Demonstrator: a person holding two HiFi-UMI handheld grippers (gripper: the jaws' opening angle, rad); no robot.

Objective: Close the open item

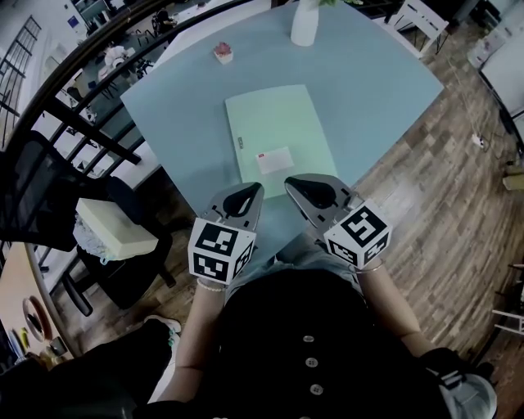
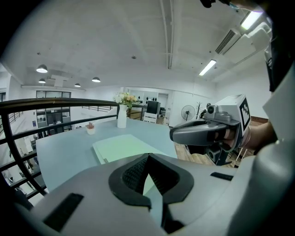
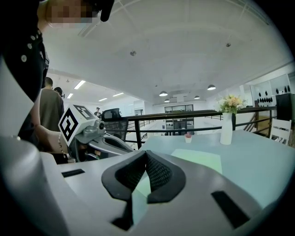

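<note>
Over the near edge of the pale blue counter (image 1: 372,82) the person holds both tools side by side, tips angled toward each other and a little downward. The left tool (image 1: 259,187) is clenched, its dark ribbed pads pressed together with nothing between them, and the right tool (image 1: 288,181) is clamped tight the same way, also empty. Neither touches anything; their tips hang just short of the near edge of the green folder (image 1: 274,131), which lies flat and closed in the middle of the counter. From above, the head view shows a white label (image 1: 275,160) on the folder's near end, which neither gripper view picks out. Beyond the folder stand a white vase (image 1: 304,23) and, off to the left, a small pink pot plant (image 1: 223,53). Only the gripper views show the flowers (image 2: 124,97) in the vase; the left one also catches a standing fan (image 2: 186,112), the right one a black railing (image 3: 184,115) behind the counter.
</note>
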